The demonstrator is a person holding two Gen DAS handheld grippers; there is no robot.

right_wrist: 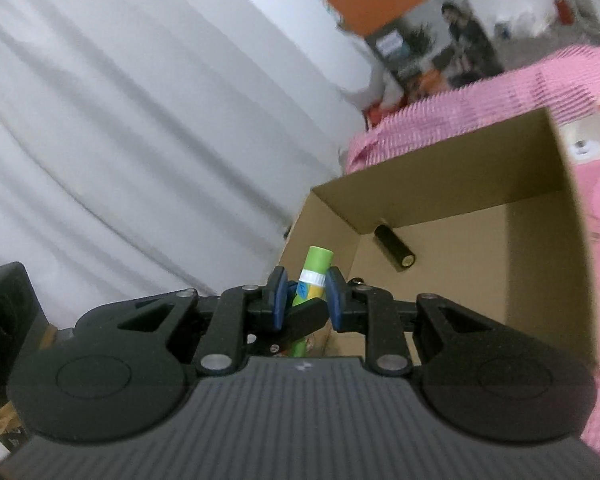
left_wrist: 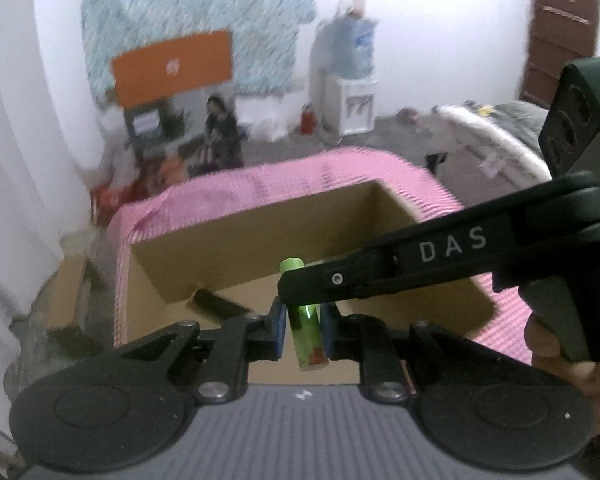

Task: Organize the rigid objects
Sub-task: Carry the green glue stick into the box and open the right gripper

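Left wrist view had the green stick point(left_wrist: 307, 332) standing nearly upright, its lower body clamped between the blue pads of the left gripper point(left_wrist: 305, 330), jaws drawn together on it. And the right gripper point(right_wrist: 305, 298) came across from the right, its black finger lying over the stick's upper part! From the right wrist its own blue pads were pinched at the white ring just below the cap. So both claws were shut on one stick, left low, right high, long axis running up between them. Under it sat the open cardboard box point(left_wrist: 260, 236) on the pink checked cloth point(left_wrist: 284, 180), a black cylinder point(right_wrist: 394, 247) lying at the bottom. Both hands tilted downward toward the box mouth; a pull along that axis looked the likely call, perhaps to part the cap
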